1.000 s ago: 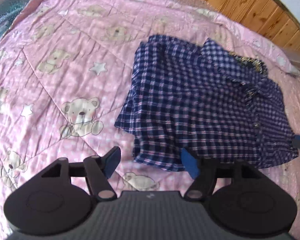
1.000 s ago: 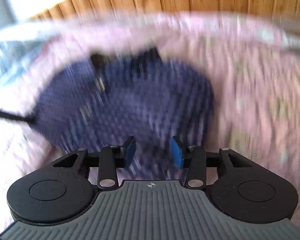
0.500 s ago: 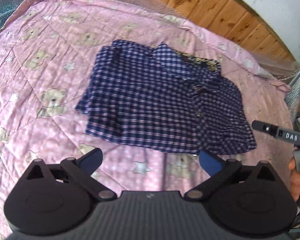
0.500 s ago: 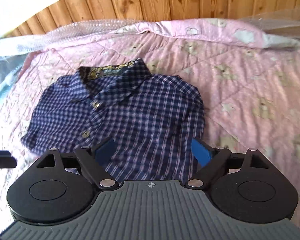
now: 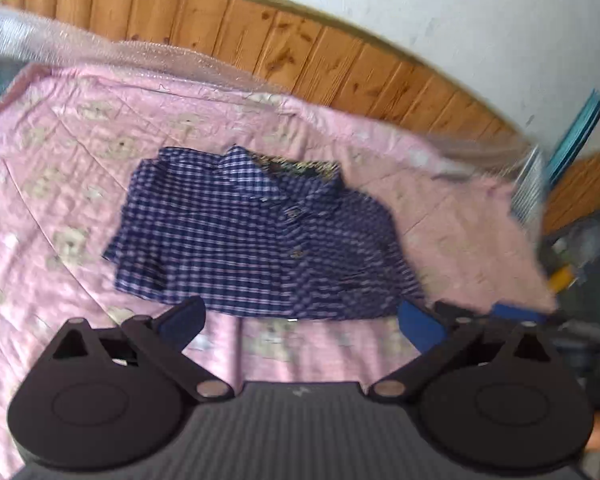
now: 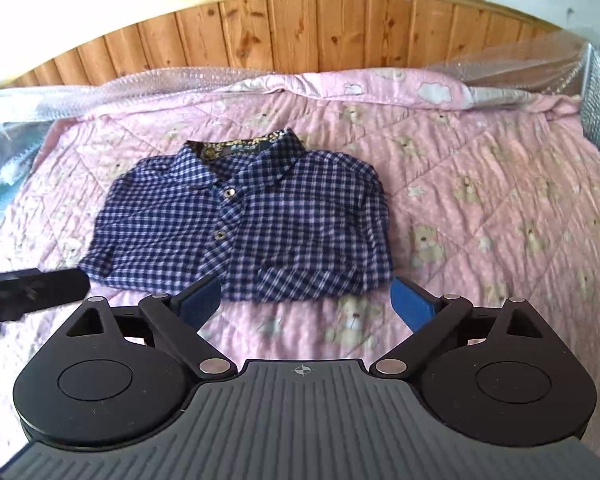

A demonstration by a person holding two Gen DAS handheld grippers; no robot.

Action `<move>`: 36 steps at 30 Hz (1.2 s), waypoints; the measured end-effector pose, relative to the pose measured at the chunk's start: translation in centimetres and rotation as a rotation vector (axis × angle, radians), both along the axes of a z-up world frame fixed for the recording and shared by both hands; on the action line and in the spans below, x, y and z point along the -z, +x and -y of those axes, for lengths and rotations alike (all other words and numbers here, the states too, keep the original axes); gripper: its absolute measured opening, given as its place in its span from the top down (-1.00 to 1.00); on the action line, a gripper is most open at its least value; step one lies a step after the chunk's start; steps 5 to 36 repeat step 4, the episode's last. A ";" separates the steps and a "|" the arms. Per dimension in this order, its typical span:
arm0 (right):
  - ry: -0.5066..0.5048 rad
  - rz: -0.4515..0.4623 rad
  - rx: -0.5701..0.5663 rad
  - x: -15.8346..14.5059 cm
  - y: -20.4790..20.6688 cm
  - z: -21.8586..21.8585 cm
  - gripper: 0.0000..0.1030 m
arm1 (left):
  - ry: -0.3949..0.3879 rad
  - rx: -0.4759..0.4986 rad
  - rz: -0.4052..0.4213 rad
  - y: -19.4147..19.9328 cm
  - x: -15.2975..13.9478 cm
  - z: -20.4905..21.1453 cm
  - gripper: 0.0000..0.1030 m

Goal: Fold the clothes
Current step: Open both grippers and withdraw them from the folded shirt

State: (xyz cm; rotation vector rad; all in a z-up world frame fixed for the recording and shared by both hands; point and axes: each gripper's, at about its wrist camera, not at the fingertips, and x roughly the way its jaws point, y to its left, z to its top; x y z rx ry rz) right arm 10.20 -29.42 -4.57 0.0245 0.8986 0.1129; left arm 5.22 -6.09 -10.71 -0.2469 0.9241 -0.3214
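The folded plaid shirt [image 6: 240, 228] lay squarely, collar up, mid-frame on the pink quilt [image 6: 480, 216], so the left gripper [image 5: 300, 322] and right gripper [image 6: 306, 302], jaws just spread and empty, hung clear at the bottom, likely finished.

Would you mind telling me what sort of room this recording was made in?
Most likely a bedroom. The folded checked shirt lies on a pink quilt printed with teddy bears, spread over what looks like a bed, and a curved wooden headboard stands behind it against a white wall.
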 end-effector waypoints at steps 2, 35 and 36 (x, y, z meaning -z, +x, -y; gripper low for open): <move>0.003 0.002 0.000 0.0 -0.6 -0.5 -0.82 | 0.014 -0.005 0.009 -0.9 -0.5 0.0 -1.00; -0.005 0.013 -0.007 -0.4 -1.4 -1.1 -0.82 | 0.058 0.014 0.023 -1.8 -1.0 0.3 -1.00; -0.005 0.013 -0.007 -0.4 -1.4 -1.1 -0.82 | 0.058 0.014 0.023 -1.8 -1.0 0.3 -1.00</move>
